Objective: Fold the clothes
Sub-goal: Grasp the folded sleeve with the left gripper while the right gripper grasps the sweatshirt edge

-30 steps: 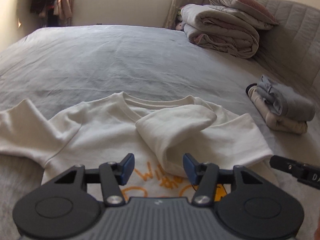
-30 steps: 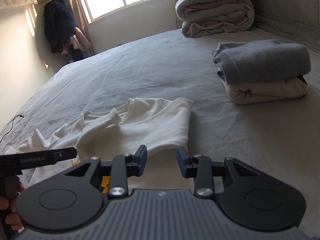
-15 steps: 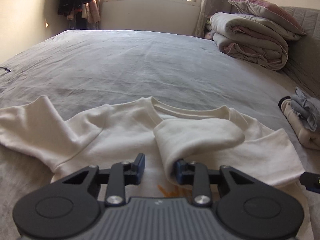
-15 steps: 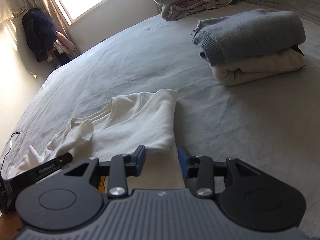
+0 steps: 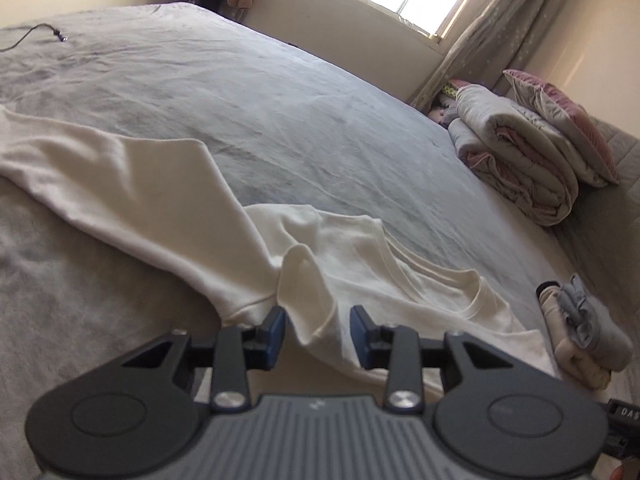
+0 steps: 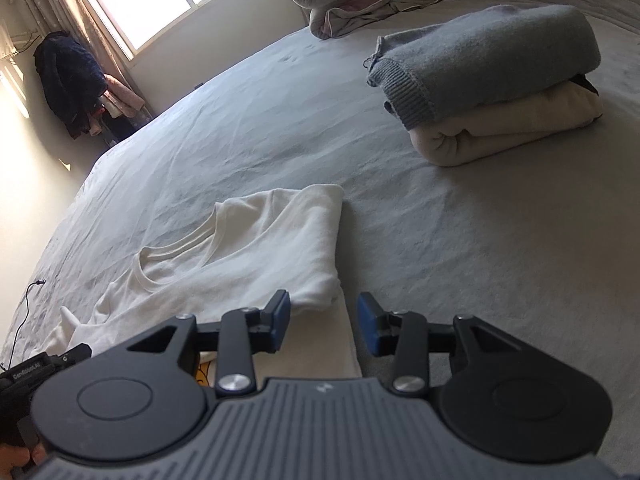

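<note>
We've got the cream sweatshirt (image 5: 344, 264) lying flat on the grey bed (image 5: 280, 120), approx. in the near-middle, neck toward the window (image 6: 160, 4). One sleeve (image 5: 100, 176) is spread out to the left; the other is folded in over the chest, its cuff end (image 5: 308, 300) sitting between our left gripper (image 5: 318, 334) fingers. Jaws there are apart, w/ blue pads either side of the cloth and a visible gap, so nothing's clamped. Our right gripper (image 6: 324, 322) is also spread wide, hovering over the shirt's folded right edge, not pinching it.

Around us: a stack of folded clothes, grey knit (image 6: 488, 52) on top of a cream item (image 6: 512, 128), sits well apart to the right. A rolled duvet (image 5: 520, 160) w/ a pink pillow (image 5: 560, 116) is by the headboard. A cable (image 5: 36, 34) lies at the far-left bed edge. Dark clothes (image 6: 68, 80) hang in the corner by the curtain (image 5: 480, 20). No containers in view.
</note>
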The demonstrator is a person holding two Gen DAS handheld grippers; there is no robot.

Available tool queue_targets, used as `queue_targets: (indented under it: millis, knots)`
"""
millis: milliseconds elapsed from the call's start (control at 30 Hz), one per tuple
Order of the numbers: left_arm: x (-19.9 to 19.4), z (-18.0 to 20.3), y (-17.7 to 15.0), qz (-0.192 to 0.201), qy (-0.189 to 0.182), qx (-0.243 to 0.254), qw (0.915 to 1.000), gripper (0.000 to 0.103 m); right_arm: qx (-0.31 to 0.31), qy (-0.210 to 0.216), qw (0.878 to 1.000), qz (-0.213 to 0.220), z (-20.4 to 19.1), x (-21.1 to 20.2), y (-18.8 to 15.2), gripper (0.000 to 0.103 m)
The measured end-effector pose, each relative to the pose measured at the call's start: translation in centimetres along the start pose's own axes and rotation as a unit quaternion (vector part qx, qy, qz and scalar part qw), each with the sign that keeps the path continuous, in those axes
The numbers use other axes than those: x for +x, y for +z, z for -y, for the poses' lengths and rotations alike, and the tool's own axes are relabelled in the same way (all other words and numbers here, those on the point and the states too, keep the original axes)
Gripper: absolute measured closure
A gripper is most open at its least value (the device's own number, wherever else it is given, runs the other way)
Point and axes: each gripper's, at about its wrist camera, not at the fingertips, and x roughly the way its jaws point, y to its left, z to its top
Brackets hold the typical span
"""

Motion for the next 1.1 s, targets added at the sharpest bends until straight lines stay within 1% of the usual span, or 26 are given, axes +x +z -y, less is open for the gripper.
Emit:
queue_targets:
  millis: [100, 133, 167, 200, 267, 300, 367, 533, 633, 700, 800, 900, 967, 1100]
  knots:
    - [0.2, -0.7, 0.8, 0.003, -0.029, -0.03, 0.9991, 0.07, 0.009, 0.009, 1.0, -0.001, 0.7, -0.1, 0.4, 0.061]
    - [0.3, -0.8, 1.0, 0.004, -0.036, -0.035, 0.9987, 0.073, 0.014, 0.012, 1.0, -0.002, 0.9, -0.2, 0.5, 0.061]
    - [0.4, -0.9, 1.2, 0.004, -0.041, -0.038, 0.9984, 0.078, 0.021, 0.016, 1.0, -0.003, 1.2, -0.2, 0.7, 0.061]
    - [0.6, -0.9, 1.4, 0.001, -0.044, -0.04, 0.9982, 0.081, 0.032, 0.02, 0.999, -0.006, 1.5, -0.1, 1.0, 0.061]
    - [1.3, -1.1, 1.5, -0.005, -0.045, -0.04, 0.9982, 0.097, 0.059, 0.025, 0.998, -0.01, 2.2, 0.3, 1.8, 0.061]
    - [1.6, -1.2, 1.5, -0.008, -0.044, -0.039, 0.9982, 0.099, 0.072, 0.026, 0.997, -0.011, 2.4, 0.6, 2.2, 0.061]
    - [1.8, -1.2, 1.4, -0.003, -0.042, -0.035, 0.9985, 0.099, 0.083, 0.032, 0.996, -0.005, 2.5, 1.0, 3.1, 0.061]
    - [0.5, -1.0, 2.2, 0.051, -0.033, -0.02, 0.998, 0.1, 0.084, 0.045, 0.995, 0.001, 2.6, 1.7, 3.3, 0.061]
    - [-0.2, -1.2, 2.7, 0.08, -0.01, -0.01, 0.9967, 0.1, 0.082, 0.052, 0.995, 0.004, 2.7, 2.0, 3.3, 0.061]
    - [-0.3, -1.4, 2.9, 0.086, 0.004, -0.006, 0.9963, 0.1, 0.08, 0.057, 0.995, 0.006, 2.7, 2.2, 3.2, 0.061]
    - [-0.1, -1.8, 3.0, 0.086, 0.014, -0.007, 0.9962, 0.1, 0.078, 0.065, 0.995, 0.009, 2.7, 2.5, 3.2, 0.061]
    - [0.0, -1.8, 2.8, 0.087, 0.019, -0.007, 0.996, 0.1, 0.074, 0.072, 0.995, 0.012, 2.6, 2.9, 3.2, 0.061]
    - [0.1, -1.7, 2.7, 0.087, 0.023, -0.001, 0.9959, 0.1, 0.059, 0.076, 0.995, 0.018, 2.0, 3.5, 3.5, 0.061]
    - [0.1, -1.6, 2.6, 0.089, 0.029, 0.011, 0.9956, 0.1, 0.042, 0.079, 0.996, 0.023, 1.3, 5.3, 4.1, 0.062]
